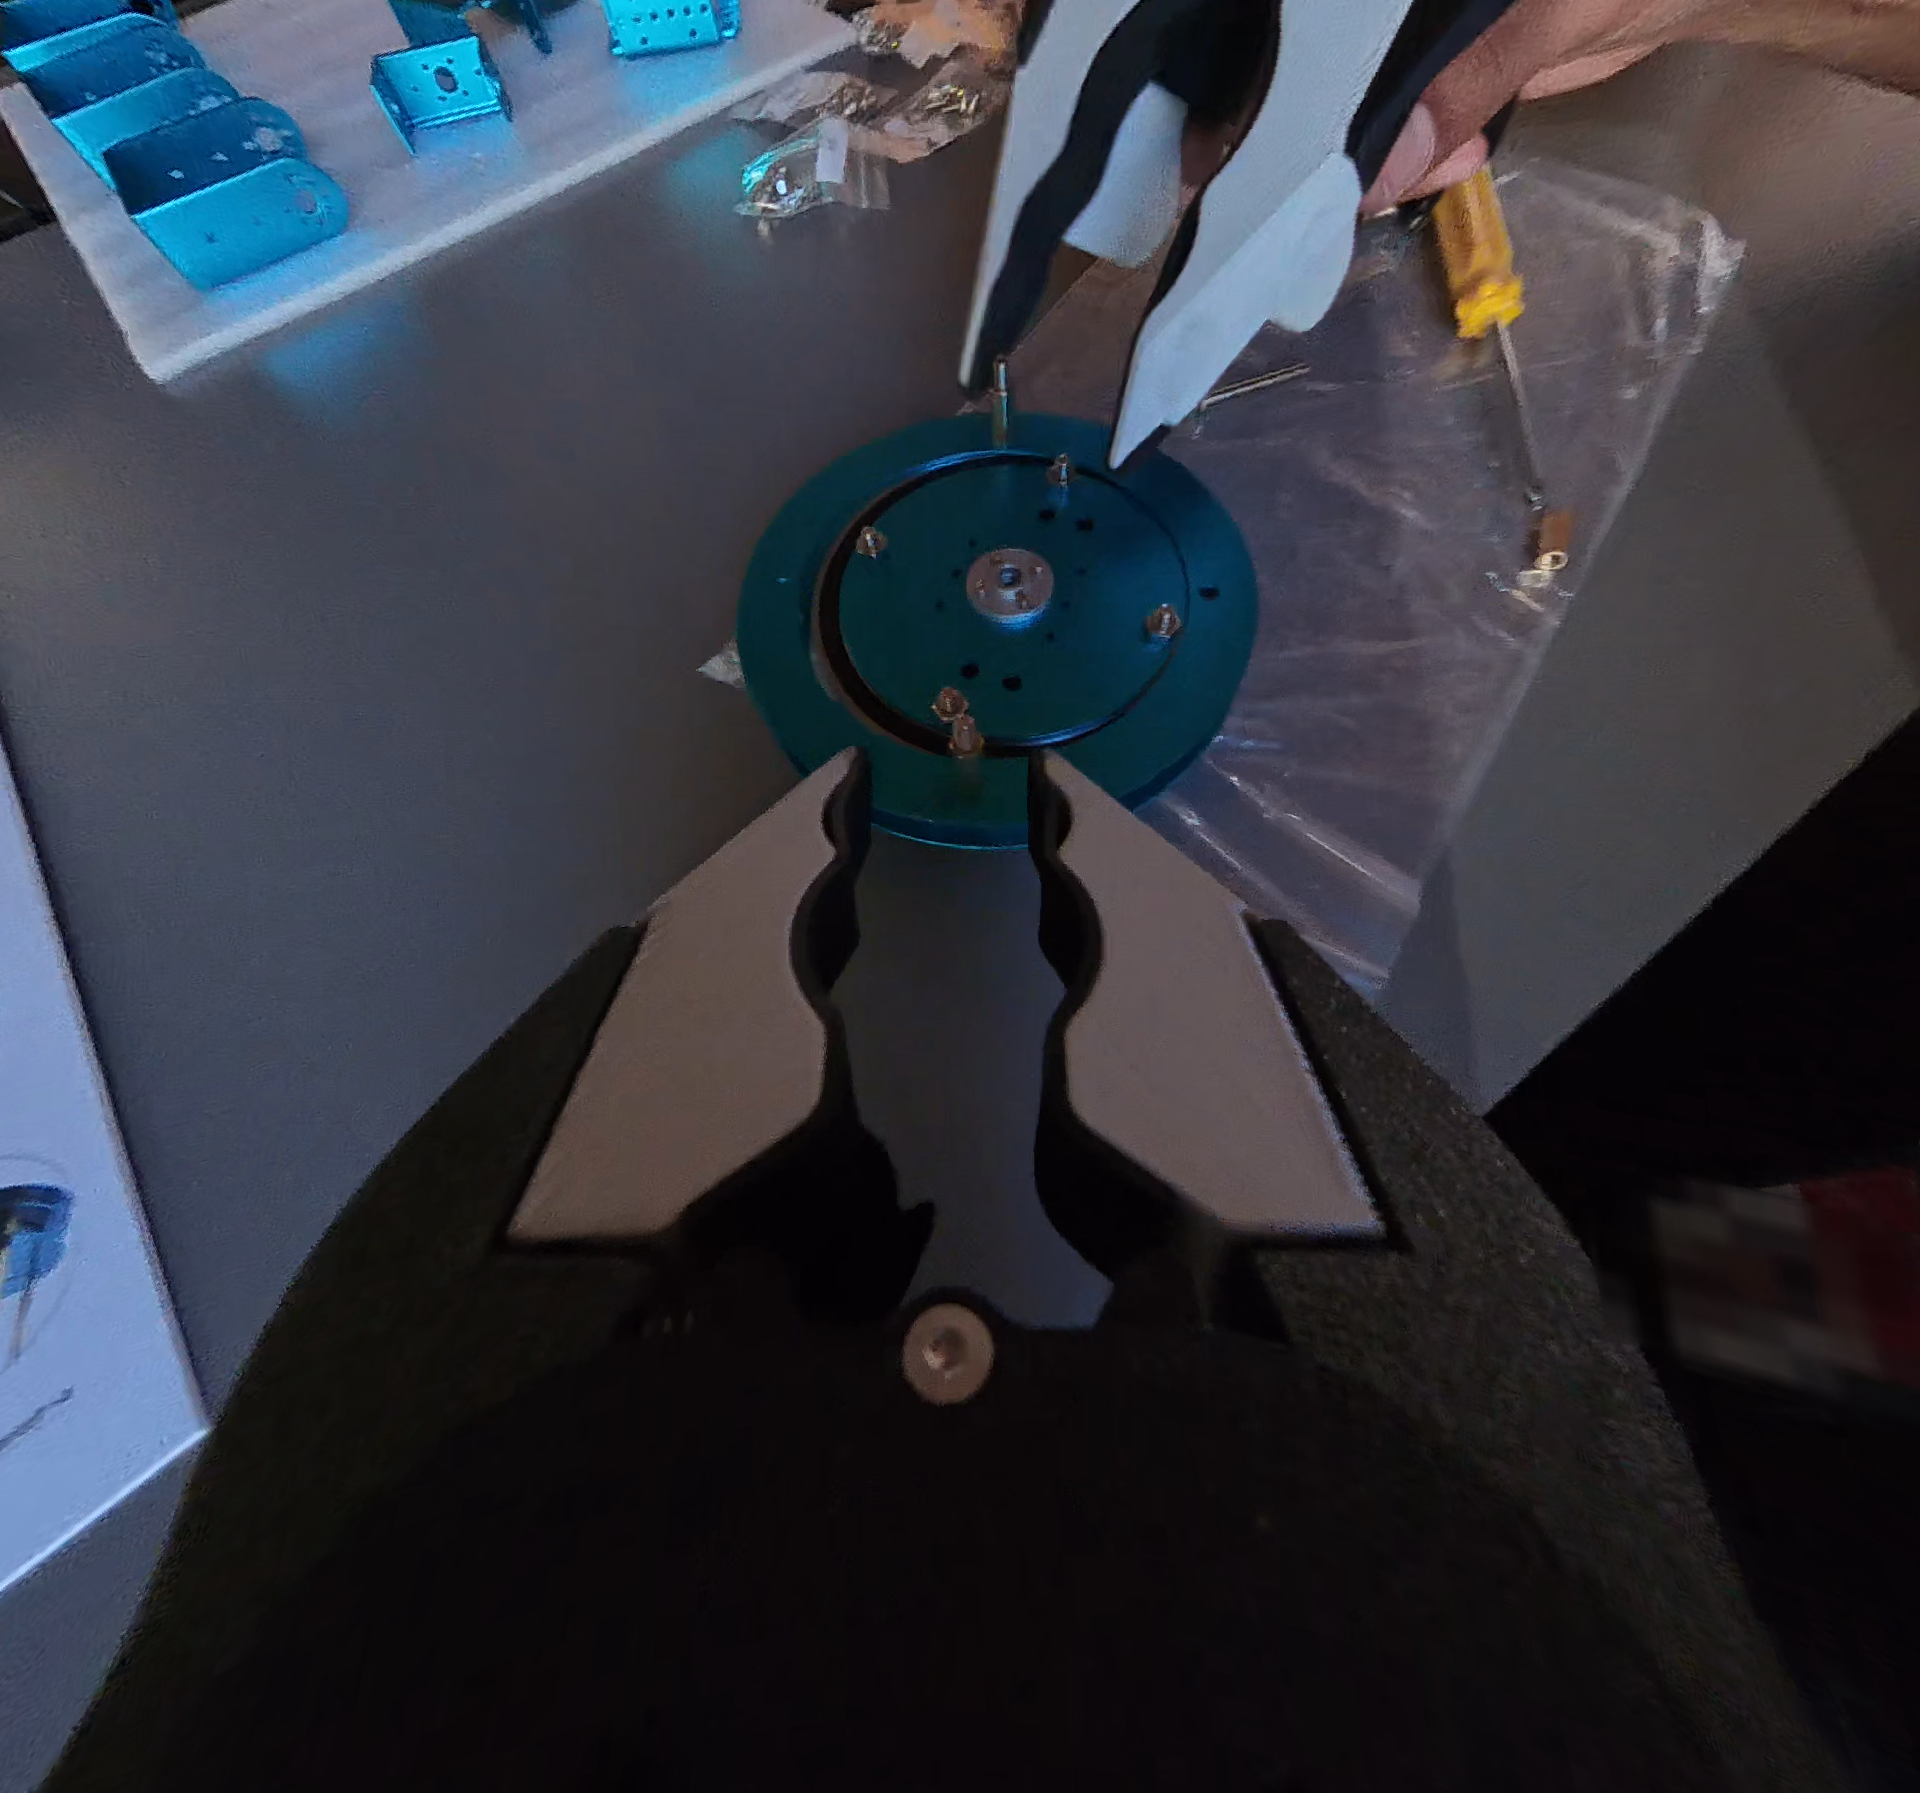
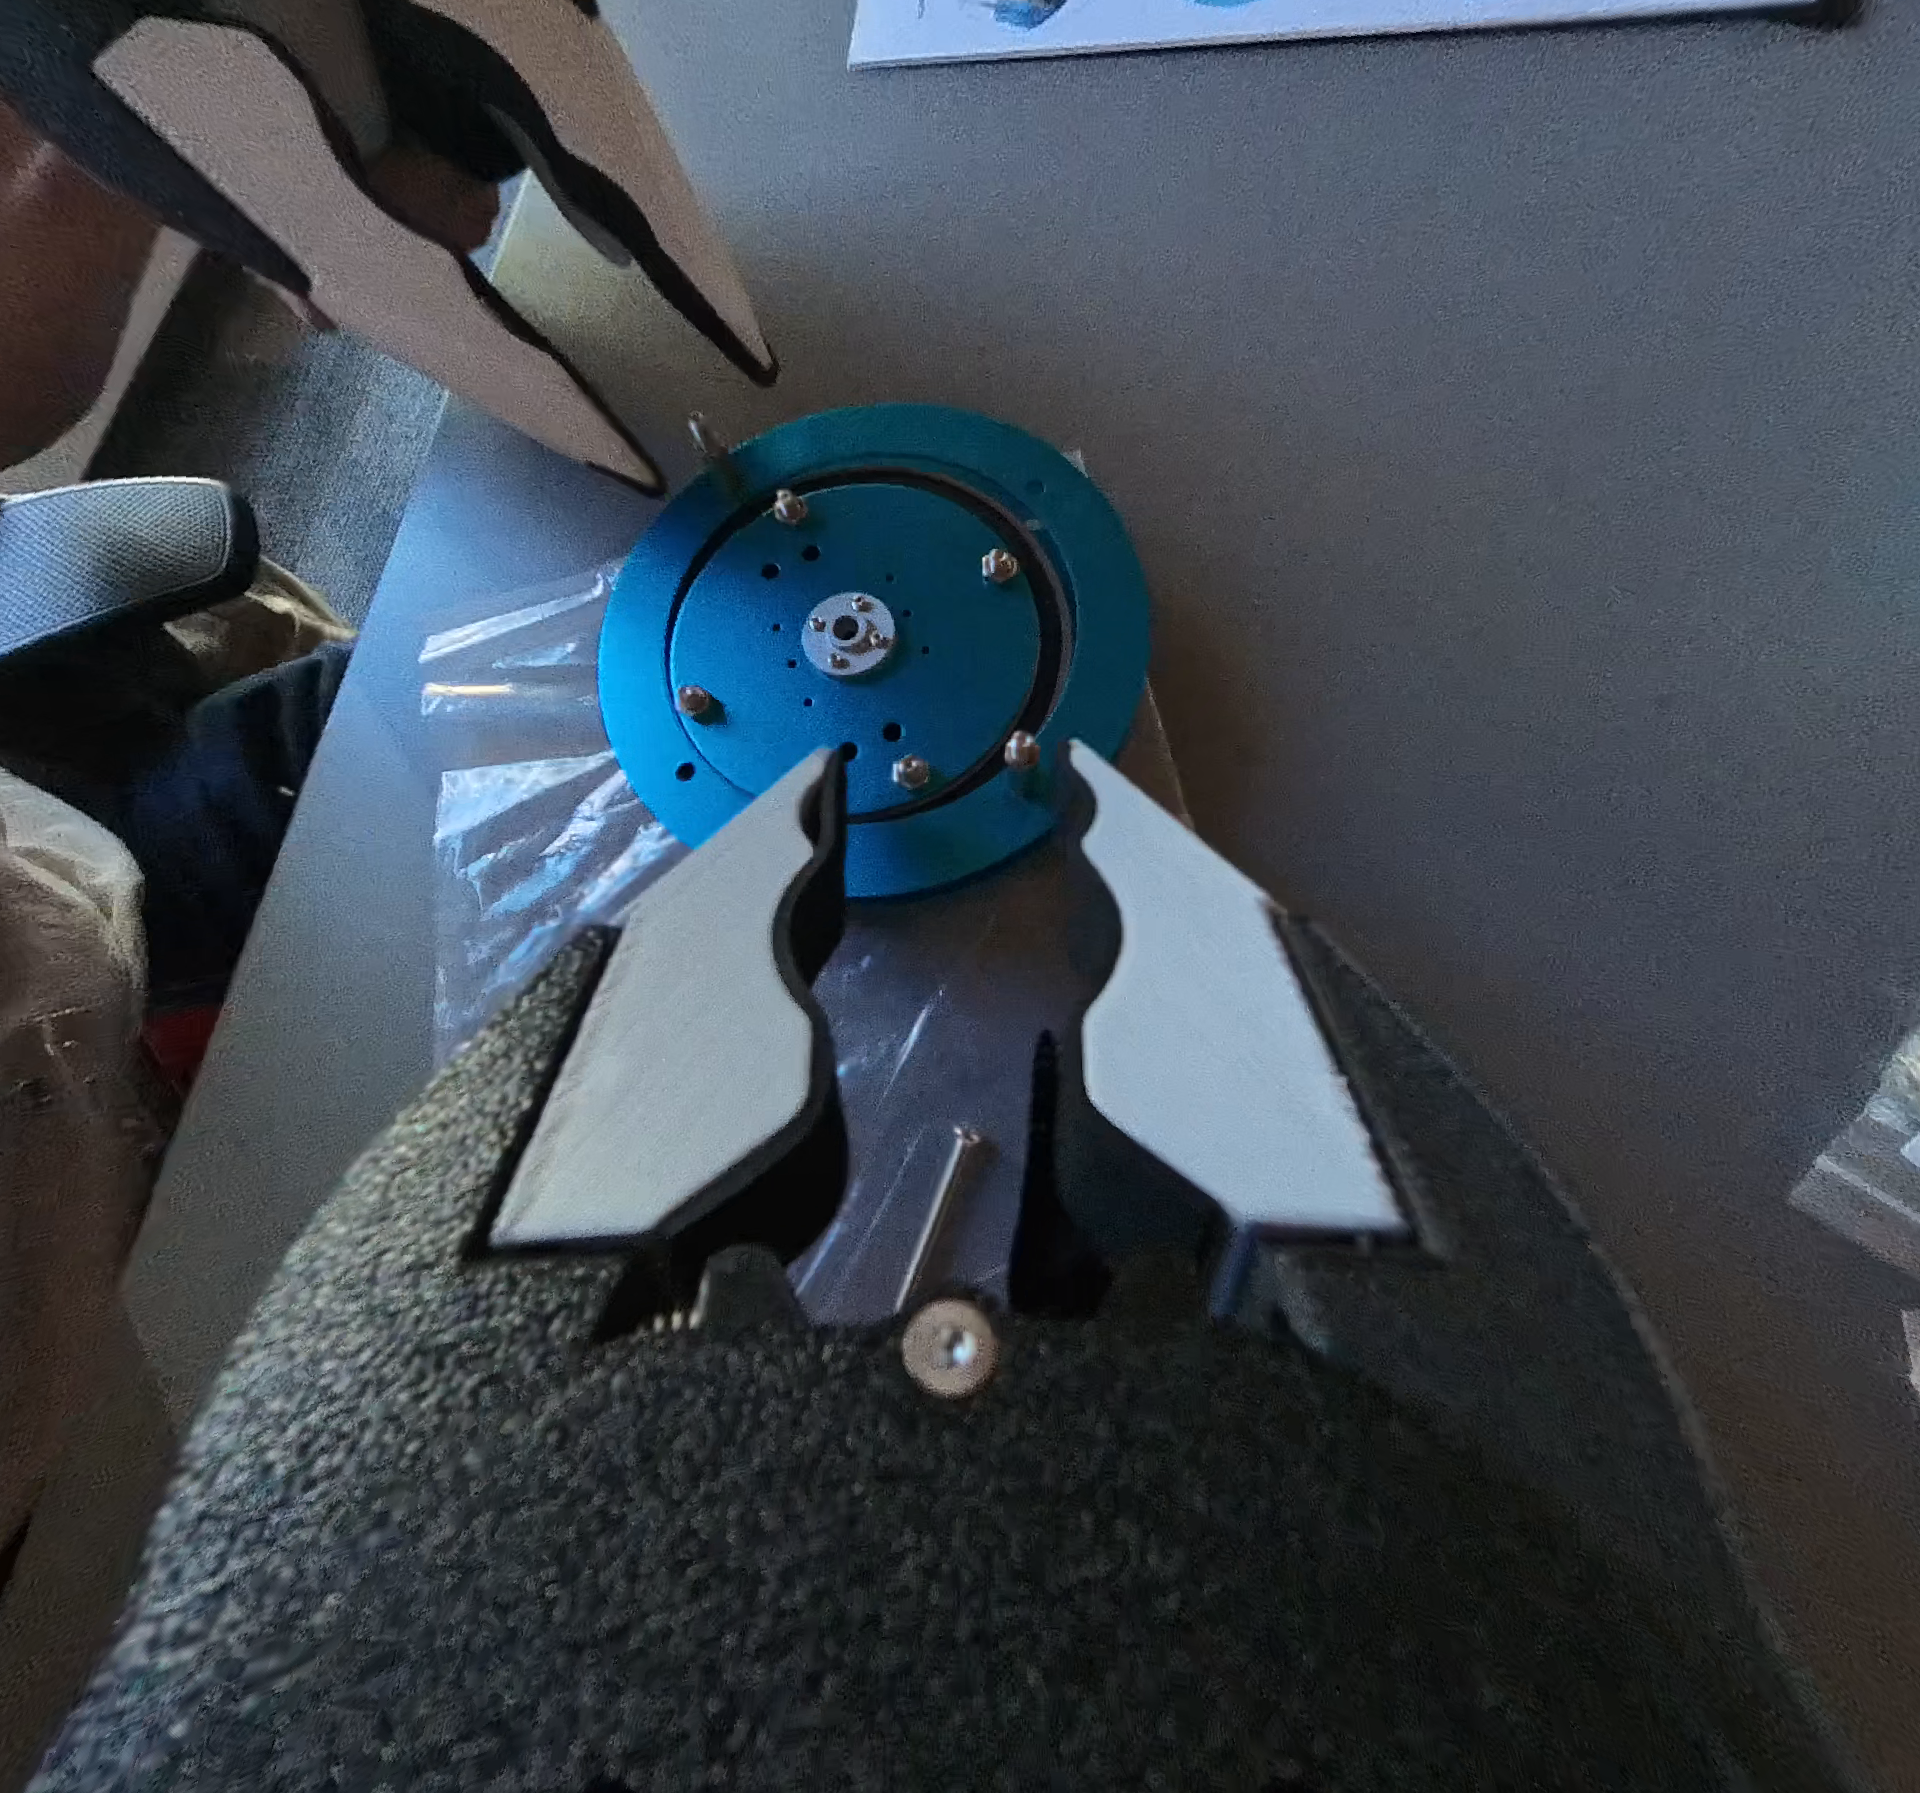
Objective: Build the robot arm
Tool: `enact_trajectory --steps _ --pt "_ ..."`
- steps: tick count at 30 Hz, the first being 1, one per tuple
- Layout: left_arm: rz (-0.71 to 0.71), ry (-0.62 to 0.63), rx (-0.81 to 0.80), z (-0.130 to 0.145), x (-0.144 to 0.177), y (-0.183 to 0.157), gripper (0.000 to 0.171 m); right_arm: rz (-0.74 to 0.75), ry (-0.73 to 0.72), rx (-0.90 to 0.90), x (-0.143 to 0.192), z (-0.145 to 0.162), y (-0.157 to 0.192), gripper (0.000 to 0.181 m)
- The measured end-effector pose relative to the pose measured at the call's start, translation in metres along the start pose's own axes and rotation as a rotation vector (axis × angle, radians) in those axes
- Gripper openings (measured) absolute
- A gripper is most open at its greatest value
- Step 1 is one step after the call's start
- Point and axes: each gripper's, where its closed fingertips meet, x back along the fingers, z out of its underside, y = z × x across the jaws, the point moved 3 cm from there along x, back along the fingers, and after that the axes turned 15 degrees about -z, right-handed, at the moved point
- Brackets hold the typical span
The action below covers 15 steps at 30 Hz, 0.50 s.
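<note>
Left gripper (image 1: 945,756): fingers apart, nothing held, tips at near rim of round blue anodised metal disc assembly (image 1: 997,626)
Right gripper (image 2: 951,751): fingers apart, nothing held, over opposite rim
Disc: flat on grey table (image 1: 416,548), partly on clear plastic bag (image 1: 1403,600)
Handling: judged rigid, fairly heavy, slick; outer rim judged best hold, studs avoided

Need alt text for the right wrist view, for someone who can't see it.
The open right hand-held gripper hovers at the near rim of a blue round plate assembly on a grey table. The left hand-held gripper, also open, points at its far rim.
</note>
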Motion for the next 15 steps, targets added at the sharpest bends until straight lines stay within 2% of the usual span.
enact_trajectory --steps 2,6,7,8,9,13,15 --pt "0.0 -0.01 -0.009 -0.003 -0.005 0.0 0.024 0.01 0.025 0.031 -0.005 0.005 -0.004 0.028" --pt "0.085 0.014 -0.01 -0.002 -0.018 -0.006 0.023 0.041 0.052 0.113 -0.004 0.006 -0.001 0.026" --pt "0.112 0.019 -0.002 -0.003 -0.019 -0.008 0.018 0.041 0.06 0.124 -0.003 0.006 -0.002 0.022" --pt "0.112 0.02 -0.007 -0.004 -0.02 -0.007 0.009 0.05 0.065 0.124 -0.001 0.007 -0.002 0.008" --pt "0.11 0.021 -0.033 -0.003 -0.021 -0.007 0.009 0.052 0.067 0.126 0.0 0.008 -0.003 0.005" --pt "0.12 0.012 -0.058 -0.003 -0.021 -0.009 0.007 0.059 0.073 0.17 0.001 0.009 0.0 0.005" --pt "0.109 0.009 -0.058 -0.003 -0.02 -0.008 0.007 0.059 0.061 0.152 0.002 0.008 -0.002 0.013"
